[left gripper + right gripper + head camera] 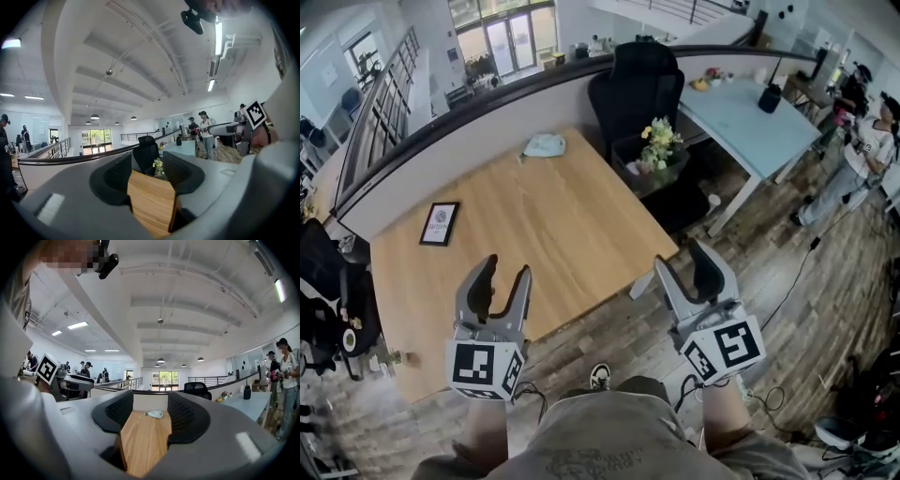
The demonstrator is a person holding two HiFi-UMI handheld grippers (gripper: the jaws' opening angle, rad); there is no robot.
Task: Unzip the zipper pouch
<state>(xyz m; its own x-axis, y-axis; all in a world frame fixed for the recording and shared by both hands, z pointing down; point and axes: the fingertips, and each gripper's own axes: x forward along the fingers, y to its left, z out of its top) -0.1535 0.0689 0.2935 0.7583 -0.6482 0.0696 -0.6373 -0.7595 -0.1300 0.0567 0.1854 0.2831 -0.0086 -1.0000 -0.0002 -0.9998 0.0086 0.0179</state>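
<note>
A pale blue-green zipper pouch [544,144] lies flat at the far edge of the wooden table [534,234], near the curved wall. In the right gripper view the pouch [155,414] shows far off, straight ahead between the jaws. My left gripper [503,274] hovers over the table's near edge, open with nothing between its fingers. My right gripper [682,262] is held off the table's near right corner, above the floor, also open and empty. Both point level toward the far side. In the left gripper view only the table corner [150,201] shows between the jaws.
A small black-framed card [440,223] lies on the table's left. A black office chair [636,89] and a flower bunch [659,142] stand beyond the table's right corner. A light blue desk [750,122] is further right, with a person [862,155] nearby. Cables trail across the wood floor.
</note>
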